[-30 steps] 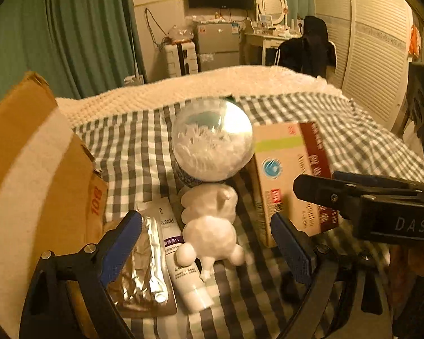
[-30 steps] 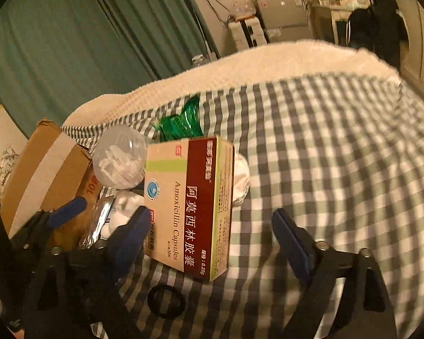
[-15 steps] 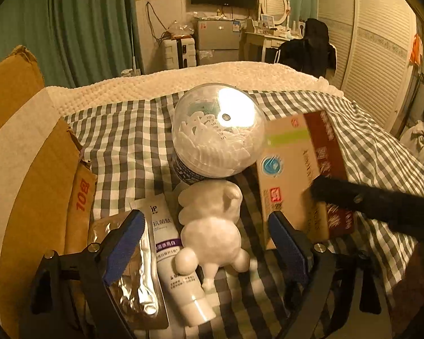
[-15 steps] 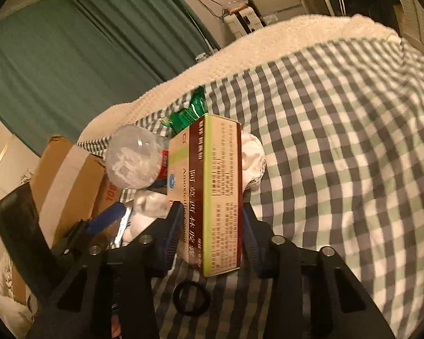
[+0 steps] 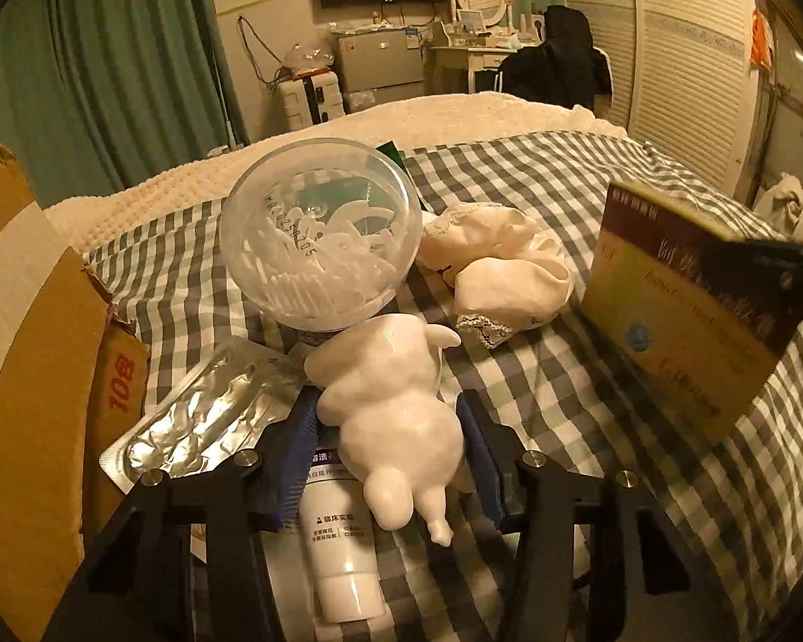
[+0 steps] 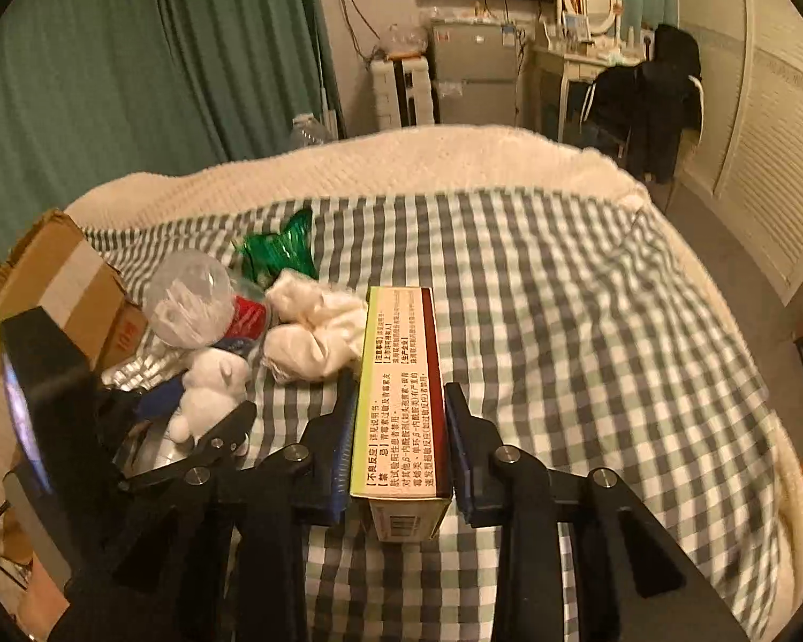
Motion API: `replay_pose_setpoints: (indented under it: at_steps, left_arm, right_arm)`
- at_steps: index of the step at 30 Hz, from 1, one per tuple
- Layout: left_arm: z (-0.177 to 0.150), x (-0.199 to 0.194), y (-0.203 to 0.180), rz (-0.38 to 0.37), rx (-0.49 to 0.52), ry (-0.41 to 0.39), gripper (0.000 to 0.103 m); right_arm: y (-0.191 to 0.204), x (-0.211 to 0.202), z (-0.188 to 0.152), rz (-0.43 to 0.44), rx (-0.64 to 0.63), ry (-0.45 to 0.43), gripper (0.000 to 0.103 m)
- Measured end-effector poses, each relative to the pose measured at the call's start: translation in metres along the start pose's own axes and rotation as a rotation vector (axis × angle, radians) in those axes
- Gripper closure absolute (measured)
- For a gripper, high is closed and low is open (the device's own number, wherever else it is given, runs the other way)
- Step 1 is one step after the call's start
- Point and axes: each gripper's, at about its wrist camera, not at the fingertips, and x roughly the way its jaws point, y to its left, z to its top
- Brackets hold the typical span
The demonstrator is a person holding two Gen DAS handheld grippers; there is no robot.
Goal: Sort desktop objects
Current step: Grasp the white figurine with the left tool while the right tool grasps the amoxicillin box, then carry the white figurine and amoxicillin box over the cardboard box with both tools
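My left gripper (image 5: pixel 385 428) is shut on a white plastic figurine (image 5: pixel 391 417), which lies head-away over a white cream tube (image 5: pixel 337 545). My right gripper (image 6: pixel 399 428) is shut on a medicine box (image 6: pixel 401 396) and holds it lifted off the checked cloth; the box also shows at the right of the left wrist view (image 5: pixel 685 321). A clear round tub of cotton swabs (image 5: pixel 321 235) stands just beyond the figurine. A foil blister pack (image 5: pixel 203 417) lies to its left.
A cardboard box (image 5: pixel 32 374) stands at the left edge. Crumpled cream cloth (image 5: pixel 503 273) lies right of the tub. A green wrapper (image 6: pixel 281 249) lies behind the pile. The checked bedspread (image 6: pixel 589 321) spreads to the right.
My left gripper moved forward and closed on the figurine. My right gripper closed on the medicine box and lifted it away to the right, uncovering the cream cloth.
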Motion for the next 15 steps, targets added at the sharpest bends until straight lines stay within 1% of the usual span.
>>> replay_pose_setpoints:
  at_steps: [2, 4, 6, 8, 10, 15]
  left_arm:
    - [0.001, -0.002, 0.002, -0.019, -0.021, 0.001, 0.051]
    - [0.001, -0.003, 0.003, -0.030, -0.033, 0.001, 0.051]
    - [0.004, -0.008, 0.000, -0.042, -0.039, -0.003, 0.051]
    - [0.005, -0.015, -0.003, -0.046, -0.037, -0.017, 0.051]
    - [0.008, -0.023, -0.005, -0.053, -0.037, -0.030, 0.051]
    - [0.012, -0.051, -0.009, -0.065, -0.041, -0.072, 0.051]
  right_arm:
    - [-0.006, 0.010, -0.002, 0.022, 0.034, 0.023, 0.073]
    - [-0.006, 0.024, -0.008, 0.038, 0.061, 0.055, 0.070]
    - [-0.007, 0.033, -0.014, 0.041, 0.060, 0.095, 0.070]
    - [-0.006, 0.038, -0.016, 0.042, 0.059, 0.107, 0.070]
    - [-0.003, 0.034, -0.015, 0.035, 0.050, 0.093, 0.073]
    - [-0.003, 0.016, -0.012, 0.017, 0.053, 0.048, 0.074]
